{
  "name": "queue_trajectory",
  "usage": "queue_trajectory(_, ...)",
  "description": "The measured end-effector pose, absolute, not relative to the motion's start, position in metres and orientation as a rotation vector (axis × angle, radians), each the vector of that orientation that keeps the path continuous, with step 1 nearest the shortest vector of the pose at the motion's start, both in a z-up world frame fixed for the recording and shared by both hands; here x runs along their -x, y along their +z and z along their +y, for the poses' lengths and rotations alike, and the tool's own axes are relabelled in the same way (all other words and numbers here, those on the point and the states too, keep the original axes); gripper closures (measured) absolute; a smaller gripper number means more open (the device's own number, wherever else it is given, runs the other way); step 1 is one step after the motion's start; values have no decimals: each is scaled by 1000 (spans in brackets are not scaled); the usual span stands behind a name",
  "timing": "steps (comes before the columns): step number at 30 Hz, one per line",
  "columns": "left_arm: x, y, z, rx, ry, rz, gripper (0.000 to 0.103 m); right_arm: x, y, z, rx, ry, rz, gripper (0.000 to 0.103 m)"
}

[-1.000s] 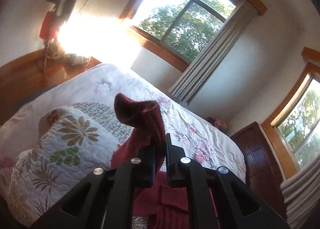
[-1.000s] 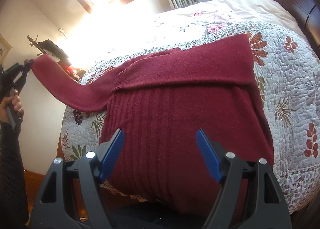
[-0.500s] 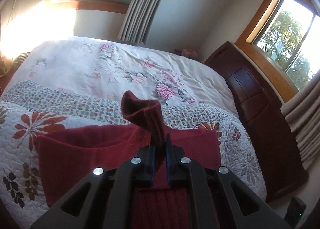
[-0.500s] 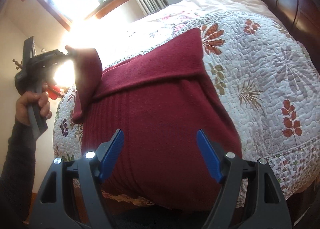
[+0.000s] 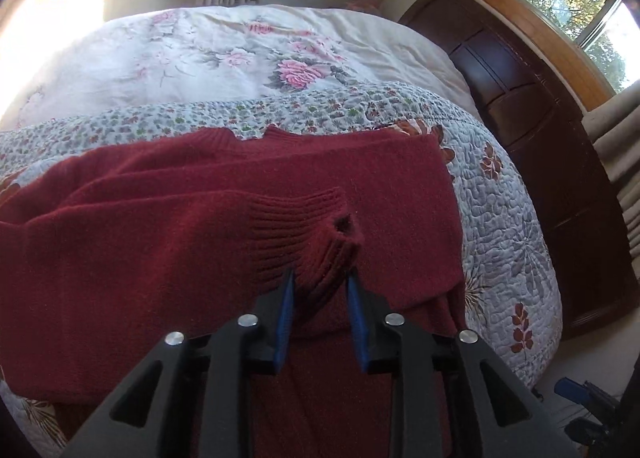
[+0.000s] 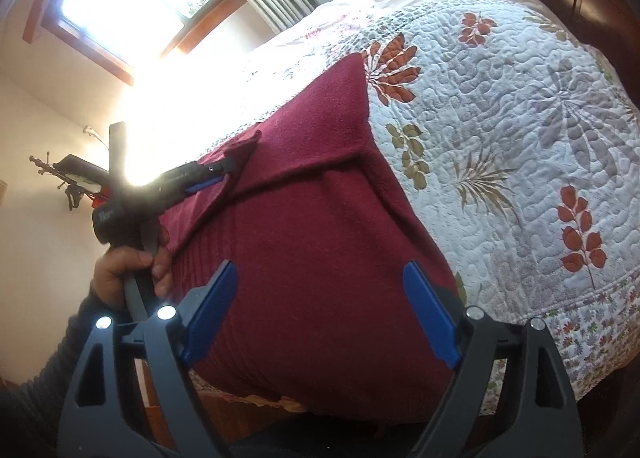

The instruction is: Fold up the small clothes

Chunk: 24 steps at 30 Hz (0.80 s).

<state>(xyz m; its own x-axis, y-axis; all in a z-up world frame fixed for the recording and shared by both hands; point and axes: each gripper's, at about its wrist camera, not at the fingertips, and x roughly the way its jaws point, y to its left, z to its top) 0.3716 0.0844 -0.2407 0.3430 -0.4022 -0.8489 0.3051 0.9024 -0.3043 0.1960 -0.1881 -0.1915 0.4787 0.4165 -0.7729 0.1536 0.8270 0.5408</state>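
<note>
The step in hand is folding a sleeve [image 5: 168, 226] across the red sweater [image 6: 320, 258] lying on the quilted bed [image 6: 520, 130]. The left gripper [image 5: 320, 284], jaws slightly parted around the ribbed cuff [image 5: 316, 234], seems to be letting go. The right gripper [image 6: 320, 294] hovers wide apart, holding nothing. Next likely comes folding the body. The sweater's hem is cut off below.

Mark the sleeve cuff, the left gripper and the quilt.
sleeve cuff [image 5: 304, 226], left wrist view, ribbed knit
left gripper [image 5: 320, 282], left wrist view, midway between fingertips
quilt [image 6: 520, 130], right wrist view, bare stitched surface
</note>
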Motion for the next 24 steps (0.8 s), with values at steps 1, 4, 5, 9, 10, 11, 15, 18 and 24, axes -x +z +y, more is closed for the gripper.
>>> queue_trajectory(1, -367, -235, 90, 112, -455, 1114, 47, -206, -193, -189, -626, 193, 1077, 13)
queue_trajectory(4, -348, -227, 111, 180, -442, 1122, 45, -245, -201, -187, -696, 265, 1095, 13)
queue_trajectory(5, -339, -226, 119, 204, -432, 1123, 44, -261, -205, -184, -721, 309, 1107, 14)
queue_trajectory(9, -295, -225, 152, 321, -392, 1145, 39, -335, -237, -167, -871, 483, 1210, 48)
queue_trajectory(10, -283, -225, 159, 341, -381, 1149, 39, -352, -246, -162, -893, 499, 1234, 48)
queue_trajectory(11, -272, -225, 166, 363, -371, 1149, 39, -368, -254, -157, -903, 506, 1256, 48)
queue_trajectory(15, -232, -227, 199, 478, -298, 1143, 35, -412, -284, -136, -934, 522, 1348, 47)
queue_trajectory(18, -214, -234, 222, 552, -232, 1151, 34, -428, -292, -125, -939, 528, 1379, 46)
queue_trajectory(24, -201, -250, 252, 647, -151, 1169, 34, -445, -284, -110, -938, 567, 1379, 46)
